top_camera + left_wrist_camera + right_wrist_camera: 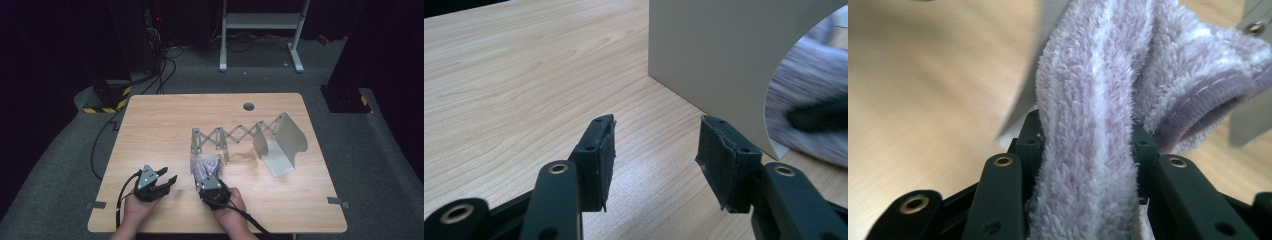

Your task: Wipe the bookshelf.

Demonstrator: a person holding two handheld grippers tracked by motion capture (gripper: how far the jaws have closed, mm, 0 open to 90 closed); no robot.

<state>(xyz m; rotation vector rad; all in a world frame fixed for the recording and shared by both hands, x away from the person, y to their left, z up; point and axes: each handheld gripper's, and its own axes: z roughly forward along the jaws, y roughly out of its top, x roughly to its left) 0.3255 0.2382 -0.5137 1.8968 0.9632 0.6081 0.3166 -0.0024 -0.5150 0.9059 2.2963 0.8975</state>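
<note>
Right claw: our right claw is clamped on a folded lilac towel, which bulges out above the jaws.
Left claw: our left claw stands apart with nothing between its pads, low over the tabletop, just beside the rack's near plate.
Towel's place: in the high view the towel sits at the near-left end of the expanding metal rack, right at its first plate.
Risk: we judge the thick fold could snag on a plate edge and push the light rack along, or slip from the grip.
Room: the left half of the tabletop is bare; the near edge lies close behind our hands, so backing off is tight.
</note>
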